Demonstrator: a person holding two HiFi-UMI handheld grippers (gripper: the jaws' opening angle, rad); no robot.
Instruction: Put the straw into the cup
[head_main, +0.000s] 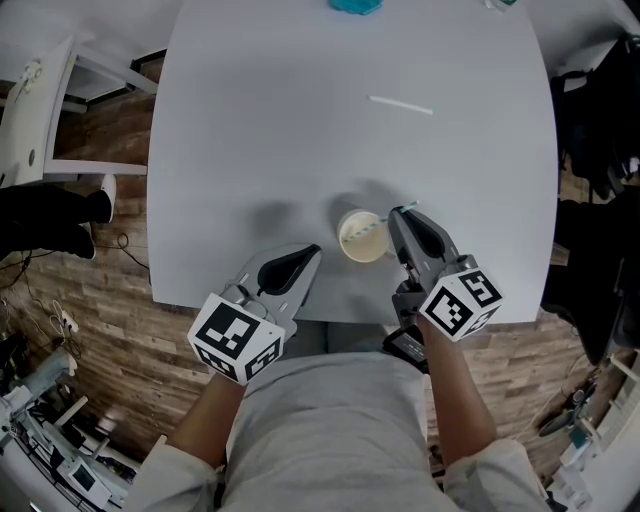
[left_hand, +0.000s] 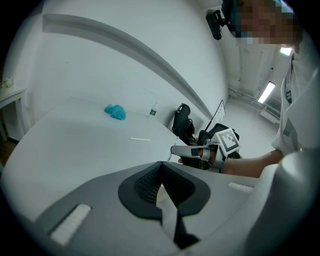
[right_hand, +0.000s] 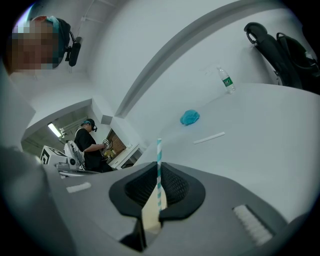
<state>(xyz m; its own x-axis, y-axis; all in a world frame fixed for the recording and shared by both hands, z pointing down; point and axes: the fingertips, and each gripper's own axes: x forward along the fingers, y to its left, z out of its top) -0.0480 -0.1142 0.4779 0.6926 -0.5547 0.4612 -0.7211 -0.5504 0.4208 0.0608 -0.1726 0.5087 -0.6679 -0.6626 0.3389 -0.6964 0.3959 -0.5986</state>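
Head view: teal-and-white striped paper straw (head_main: 372, 226) has its lower end inside the small cream paper cup (head_main: 362, 242), which stands near the front edge of the white table (head_main: 280, 130). The upper end leans over the rim into the right gripper (head_main: 401, 214). Left gripper (head_main: 310, 253) sits just beside the cup, not touching it. A plain white straw (head_main: 400, 104) lies well apart, further up the table. Left gripper view: jaws closed together, nothing between them. Right gripper view: jaws clamped on the striped straw, which stands upright between the pads with the cup's cream rim showing below. Status, as I judge it: insertion looks basically done. What's left is to let go of the straw, back the right gripper off, and check it rests in the cup without tipping it.
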